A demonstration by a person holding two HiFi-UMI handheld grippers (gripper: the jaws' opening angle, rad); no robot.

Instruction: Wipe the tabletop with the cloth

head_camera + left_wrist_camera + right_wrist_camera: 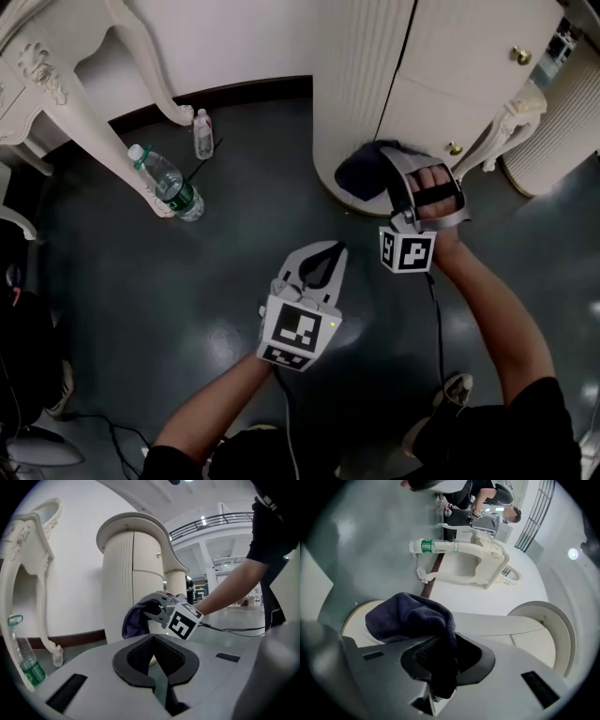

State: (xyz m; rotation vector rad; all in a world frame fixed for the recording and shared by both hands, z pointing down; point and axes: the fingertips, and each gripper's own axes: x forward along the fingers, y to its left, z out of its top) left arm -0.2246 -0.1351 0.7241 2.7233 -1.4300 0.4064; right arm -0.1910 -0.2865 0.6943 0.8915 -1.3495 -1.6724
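Cloth (408, 616) is seen as matt, nappy dark fabric. Left gripper (156, 660) & right gripper (440, 665) are cased in smooth matt grey plastic w/ black textured pads (138, 656). Floor (187, 281) is finished dark, glossy. Cabinet (375, 75) is painted cream, fluted. Bottle (172, 187): clear plastic.

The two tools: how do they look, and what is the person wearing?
The left tool and right tool are grey, with dark pads and a cube of black-and-white square markers. Black cables trail from them. The sleeves are short and black.

A green-labelled bottle (169, 185) and a smaller bottle (203, 134) sit on the dark floor (141, 281)
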